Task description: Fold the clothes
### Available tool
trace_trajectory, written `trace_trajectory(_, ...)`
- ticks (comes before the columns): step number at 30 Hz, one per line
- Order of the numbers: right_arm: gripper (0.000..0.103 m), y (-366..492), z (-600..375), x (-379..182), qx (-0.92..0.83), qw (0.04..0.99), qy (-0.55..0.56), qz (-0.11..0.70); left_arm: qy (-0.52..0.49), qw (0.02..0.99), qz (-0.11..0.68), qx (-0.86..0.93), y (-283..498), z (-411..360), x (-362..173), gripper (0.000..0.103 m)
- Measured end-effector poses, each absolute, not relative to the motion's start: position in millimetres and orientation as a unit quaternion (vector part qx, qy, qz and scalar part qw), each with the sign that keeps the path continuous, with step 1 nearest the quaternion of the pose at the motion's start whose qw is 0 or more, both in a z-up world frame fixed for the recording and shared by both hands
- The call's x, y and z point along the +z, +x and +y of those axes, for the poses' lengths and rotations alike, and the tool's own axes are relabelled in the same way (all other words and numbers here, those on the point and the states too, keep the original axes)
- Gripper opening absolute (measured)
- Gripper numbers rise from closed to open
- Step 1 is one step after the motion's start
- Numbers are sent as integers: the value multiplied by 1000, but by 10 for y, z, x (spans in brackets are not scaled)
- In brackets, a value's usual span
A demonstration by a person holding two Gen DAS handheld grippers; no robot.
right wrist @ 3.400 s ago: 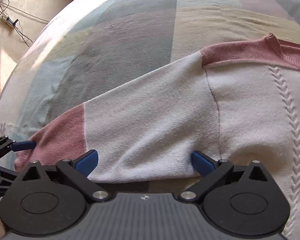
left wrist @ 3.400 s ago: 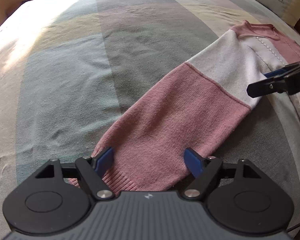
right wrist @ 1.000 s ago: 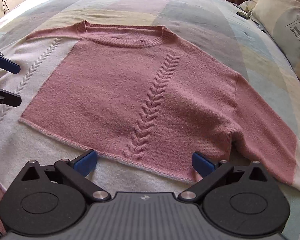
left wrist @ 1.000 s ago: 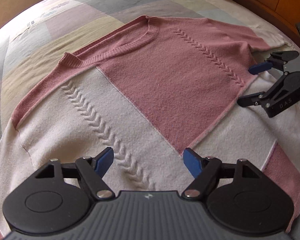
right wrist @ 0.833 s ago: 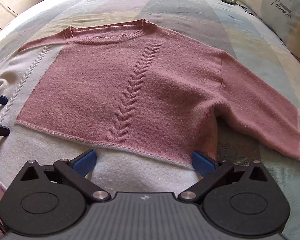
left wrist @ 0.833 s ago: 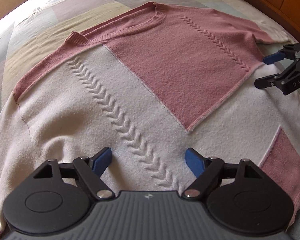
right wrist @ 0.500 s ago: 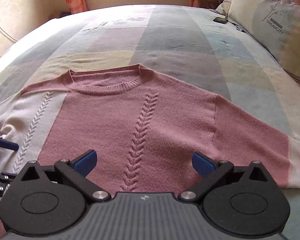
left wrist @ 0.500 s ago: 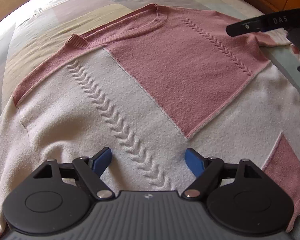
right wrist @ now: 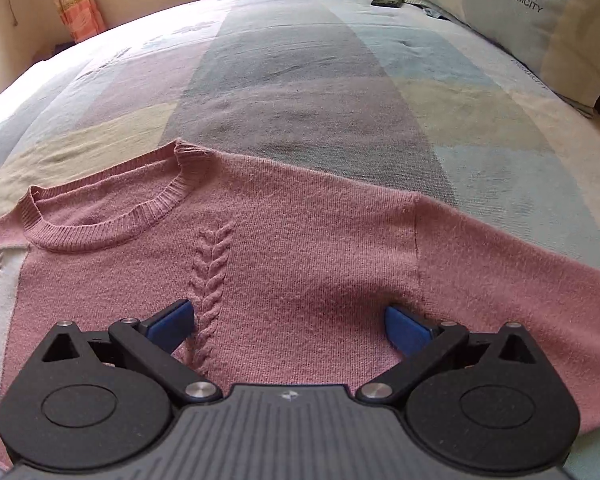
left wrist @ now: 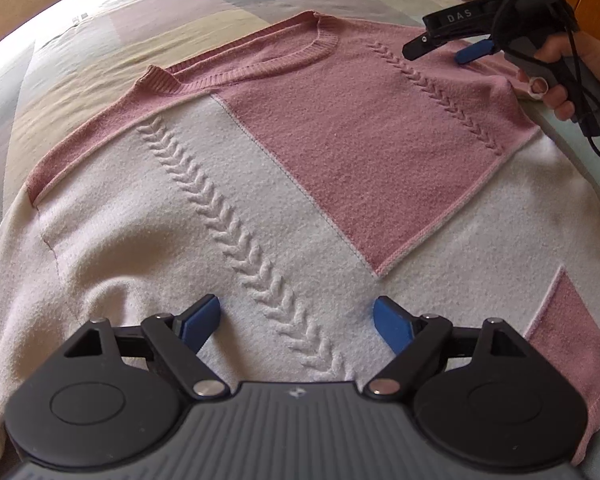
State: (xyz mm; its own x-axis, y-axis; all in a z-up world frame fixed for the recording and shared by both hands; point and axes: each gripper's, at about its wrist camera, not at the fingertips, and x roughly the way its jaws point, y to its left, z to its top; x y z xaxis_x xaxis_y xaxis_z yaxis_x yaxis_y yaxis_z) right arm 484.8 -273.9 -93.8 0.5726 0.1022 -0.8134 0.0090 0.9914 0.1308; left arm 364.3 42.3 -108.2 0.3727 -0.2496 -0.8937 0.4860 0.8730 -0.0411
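Note:
A pink and white knit sweater [left wrist: 360,140] lies flat, front up, on the bed; it also shows in the right wrist view [right wrist: 300,248]. My left gripper [left wrist: 296,320] is open and empty, low over the white lower part beside a braided cable stitch [left wrist: 228,216]. My right gripper [right wrist: 290,322] is open and empty, low over the pink chest near the right armhole seam [right wrist: 418,252]. It also shows in the left wrist view [left wrist: 446,50], held by a hand over the sweater's far right shoulder. The neckline [right wrist: 112,224] lies left of it.
The bed has a striped pastel cover [right wrist: 300,80]. A pillow [right wrist: 540,20] printed DREAMCITY lies at the far right with a small dark object [right wrist: 386,0] beside it. A curtain [right wrist: 76,4] hangs at the back. Wooden furniture [left wrist: 596,0] stands beyond the bed.
Both grippers left the left sleeve and moved over the sweater's body. In the last second my right gripper moved up toward the right shoulder; my left gripper stayed nearly still.

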Motion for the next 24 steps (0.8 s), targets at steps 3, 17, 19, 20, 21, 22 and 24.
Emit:
trace_trajectory(3,103,4995,-2766,-884,34,881,79,465,113,822,511,-225,3641,434,-1087,84)
trace_trajectory(17,103,5749,-2897,-966,32,867,93,488,92,839,484,-233,3626,496,-939,86)
trace_trajectory(19,103,5529,-2881,-819,49,871,101,478,96,845,470,-237,3604,513,-884,86)
trace_trajectory(20,103,5379,-2851,-763,60,872,103,475,97,843,471,-240,3602,520,-886,86)
trace_trajectory(21,103,5231,-2817,-715,71,872,104,474,94,840,476,-241,3599,528,-907,86)
trace_trajectory(22,103,5094,-2784,-692,81,871,102,473,90,837,484,-241,3586,538,-938,86)
trace_trajectory(24,103,4794,-2684,-692,100,868,96,476,85,831,495,-239,3498,557,-1007,86)
